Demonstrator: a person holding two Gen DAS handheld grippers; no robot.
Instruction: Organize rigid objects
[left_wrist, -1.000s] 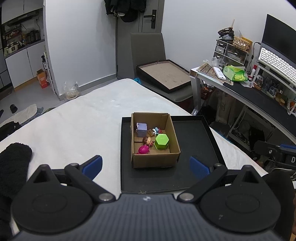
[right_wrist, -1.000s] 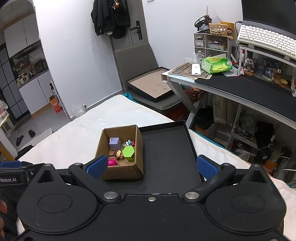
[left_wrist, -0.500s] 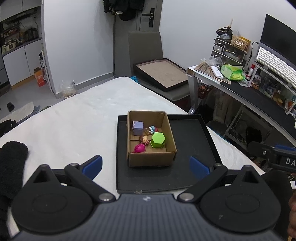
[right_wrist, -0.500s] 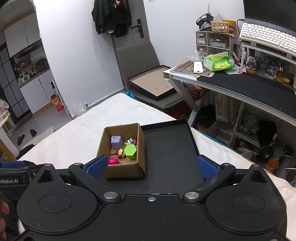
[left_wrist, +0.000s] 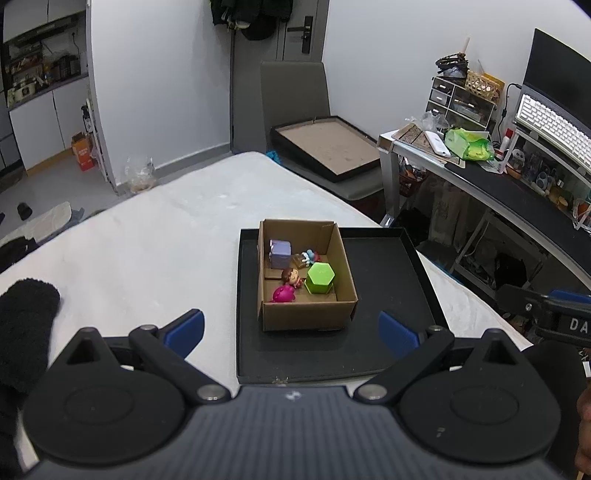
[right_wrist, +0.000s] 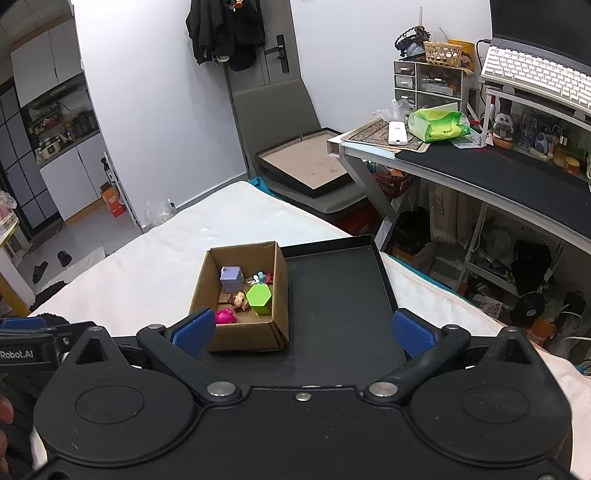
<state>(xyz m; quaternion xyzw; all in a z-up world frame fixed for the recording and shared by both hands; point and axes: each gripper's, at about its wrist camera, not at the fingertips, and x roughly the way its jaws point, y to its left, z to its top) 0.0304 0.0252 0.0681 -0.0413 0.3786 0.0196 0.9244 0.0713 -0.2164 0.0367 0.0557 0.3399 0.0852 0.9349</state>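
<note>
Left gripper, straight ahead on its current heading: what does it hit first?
Probably the near wall of the cardboard box on the black tray; the left gripper is open, box centred between its fingers. Depth unclear.

An open cardboard box (left_wrist: 306, 280) sits upright in the left part of a shallow black tray (left_wrist: 384, 295), ahead of the left jaws and between them, nearer the left-hand jaw in the right wrist view. Inside lie a lilac cube (left_wrist: 279, 253) at the far left, a green hexagonal block (left_wrist: 320, 277) nearer on the right, a small brown-haired doll (left_wrist: 291, 276) touching it, a magenta toy (left_wrist: 283, 294) nearest, and a small blue-and-red figure (left_wrist: 308, 256) behind the block.
</note>
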